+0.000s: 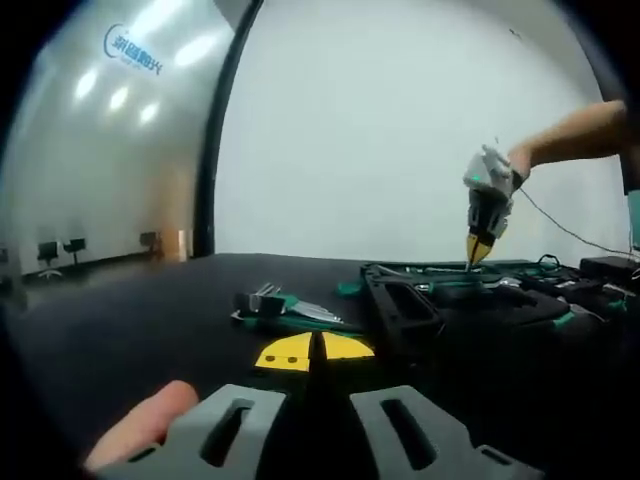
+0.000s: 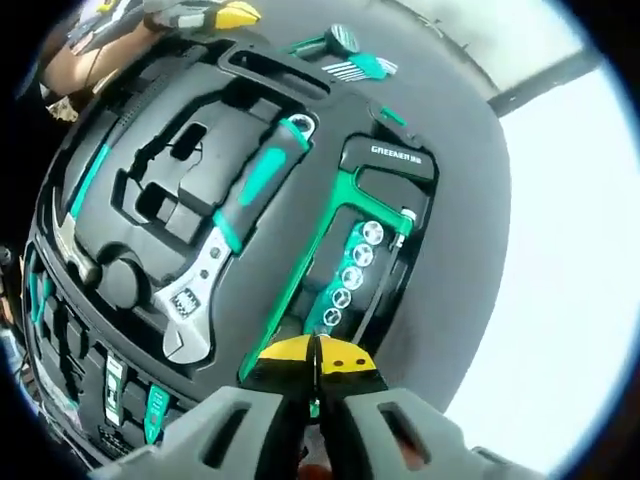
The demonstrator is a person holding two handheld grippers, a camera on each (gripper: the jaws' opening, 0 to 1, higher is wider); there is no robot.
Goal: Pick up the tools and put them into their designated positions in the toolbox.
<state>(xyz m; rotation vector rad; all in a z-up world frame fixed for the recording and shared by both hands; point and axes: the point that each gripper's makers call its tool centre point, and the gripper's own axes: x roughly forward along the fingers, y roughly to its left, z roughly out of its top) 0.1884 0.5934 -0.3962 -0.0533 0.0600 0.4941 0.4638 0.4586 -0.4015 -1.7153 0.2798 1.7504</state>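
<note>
The open black toolbox (image 2: pixel 120 150) lies under my right gripper (image 2: pixel 316 356), whose yellow-tipped jaws are shut with nothing seen between them. In the box lie an adjustable wrench (image 2: pixel 215 270) with a green grip, a green hacksaw (image 2: pixel 335 235) and a row of sockets (image 2: pixel 352 276). A hex key set (image 2: pixel 357 63) lies on the table beyond the box. In the left gripper view, my left gripper (image 1: pixel 315 352) is shut low over the black table, short of the hex key set (image 1: pixel 288 305) and the toolbox (image 1: pixel 400 300). The right gripper (image 1: pixel 478 250) points down over the box.
Empty moulded recesses (image 2: pixel 165 195) sit left of the wrench. A hammer (image 2: pixel 72 225) and small green bits (image 2: pixel 112 388) line the box's left side. Cables (image 1: pixel 560 225) trail at the table's far right. A white wall stands behind the table (image 1: pixel 150 310).
</note>
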